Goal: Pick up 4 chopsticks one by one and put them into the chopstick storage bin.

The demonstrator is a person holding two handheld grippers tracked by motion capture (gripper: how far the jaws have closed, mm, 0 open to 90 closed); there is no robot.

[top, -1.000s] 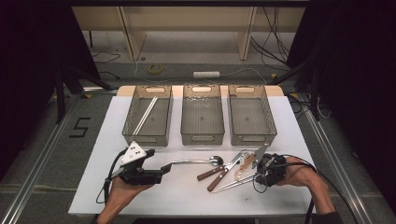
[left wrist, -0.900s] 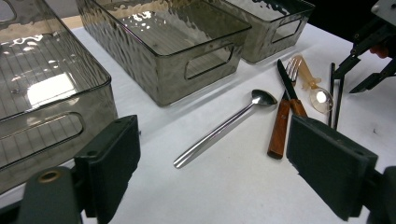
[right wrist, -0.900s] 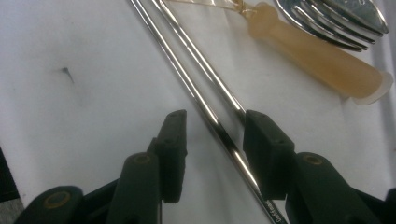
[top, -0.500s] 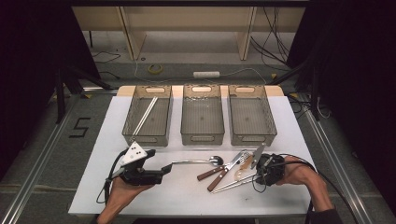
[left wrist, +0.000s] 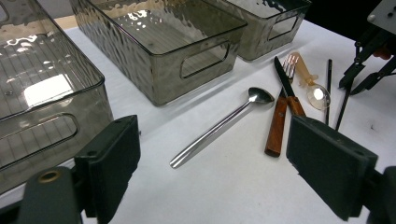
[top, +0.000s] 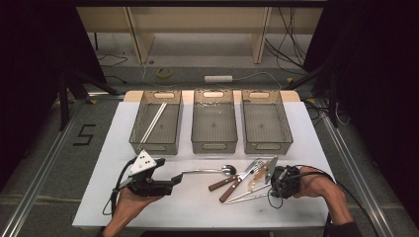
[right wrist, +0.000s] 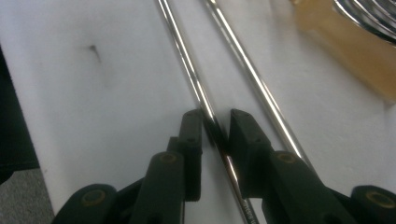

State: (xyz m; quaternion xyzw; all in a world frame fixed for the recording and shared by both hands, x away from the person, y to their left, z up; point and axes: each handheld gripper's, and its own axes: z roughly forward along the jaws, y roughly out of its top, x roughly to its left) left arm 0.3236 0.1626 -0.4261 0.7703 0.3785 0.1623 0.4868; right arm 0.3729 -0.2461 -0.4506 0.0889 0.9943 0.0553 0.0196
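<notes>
Right hand-held gripper (right wrist: 215,122): jaws just closing astride near chopstick (right wrist: 196,88), small gap remaining. Second chopstick (right wrist: 254,79) to be excluded. Left hand-held gripper (left wrist: 212,158): wide apart, nothing held.

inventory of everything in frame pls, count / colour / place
bins: 3, smoky clear plastic, row across the far half of the table
white sticks: 2 by the look of it, white, in the left bin
table: 1, white top
metal spoon: 1, silver, table centre, in front of the middle bin
knife: 1, wooden handle, right of the spoon
fork: 1, wooden handle, beside the knife
clear spoon: 1, amber see-through, right of the fork
metal chopsticks: 2, silver, table front right
left gripper: 1, black, jaws wide open, nothing between
right gripper: 1, black, jaws have just been closing around one chopstick
</notes>
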